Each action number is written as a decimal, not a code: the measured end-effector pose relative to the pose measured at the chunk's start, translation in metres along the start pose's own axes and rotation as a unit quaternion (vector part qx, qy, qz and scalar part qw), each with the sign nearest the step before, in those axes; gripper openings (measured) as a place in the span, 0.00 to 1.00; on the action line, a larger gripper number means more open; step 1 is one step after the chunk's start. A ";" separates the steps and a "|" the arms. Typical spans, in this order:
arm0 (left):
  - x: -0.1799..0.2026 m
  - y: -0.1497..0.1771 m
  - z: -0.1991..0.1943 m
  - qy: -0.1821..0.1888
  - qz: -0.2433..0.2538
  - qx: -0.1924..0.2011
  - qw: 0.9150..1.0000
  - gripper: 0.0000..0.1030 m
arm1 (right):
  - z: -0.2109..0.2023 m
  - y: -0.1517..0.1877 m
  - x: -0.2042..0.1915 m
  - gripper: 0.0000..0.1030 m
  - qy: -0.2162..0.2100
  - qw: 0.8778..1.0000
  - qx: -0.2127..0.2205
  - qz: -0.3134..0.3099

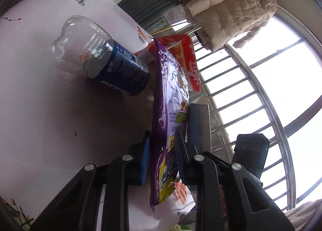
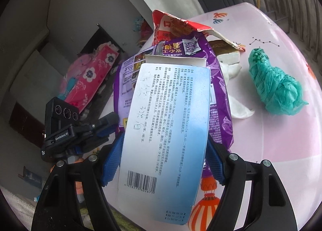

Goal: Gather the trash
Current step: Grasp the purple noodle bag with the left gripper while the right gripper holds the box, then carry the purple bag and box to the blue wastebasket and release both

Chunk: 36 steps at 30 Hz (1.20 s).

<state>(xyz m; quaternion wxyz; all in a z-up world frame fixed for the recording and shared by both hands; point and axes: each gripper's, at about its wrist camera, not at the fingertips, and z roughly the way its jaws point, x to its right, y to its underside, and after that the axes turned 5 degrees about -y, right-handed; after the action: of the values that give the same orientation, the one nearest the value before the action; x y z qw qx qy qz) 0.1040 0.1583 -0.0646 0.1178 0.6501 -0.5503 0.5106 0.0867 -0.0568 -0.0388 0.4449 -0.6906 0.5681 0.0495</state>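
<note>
Right gripper (image 2: 163, 162) pinching a blue-white medicine box (image 2: 163, 130), left gripper (image 1: 163, 150) clamped on a purple snack bag (image 1: 171, 98) above the pink table (image 1: 40, 90), clear bottle (image 1: 96, 56) lying beside, green plastic bag (image 2: 275, 86) seemingly knotted, resting well apart.

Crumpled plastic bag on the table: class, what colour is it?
The plastic bag is teal green, clearest in the right wrist view.

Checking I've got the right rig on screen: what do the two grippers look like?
Both are black plastic linkages with silver round pivot pins and blue ribbed finger pads. The right view shows the left gripper carrying a black three-lens camera block marked GenRobot.AI. The left view shows the right gripper's block, with a green light.
</note>
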 end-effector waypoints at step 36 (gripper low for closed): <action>0.248 0.061 0.057 -0.007 0.309 -0.082 0.948 0.00 | -0.214 0.059 0.078 0.67 0.001 0.955 0.265 0.134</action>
<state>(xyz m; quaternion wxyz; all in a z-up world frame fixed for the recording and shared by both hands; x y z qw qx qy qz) 0.0518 -0.0520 0.0818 0.0031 0.4398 -0.7649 0.4707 -0.0282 -0.2556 0.0118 0.6003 -0.4656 0.6488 -0.0441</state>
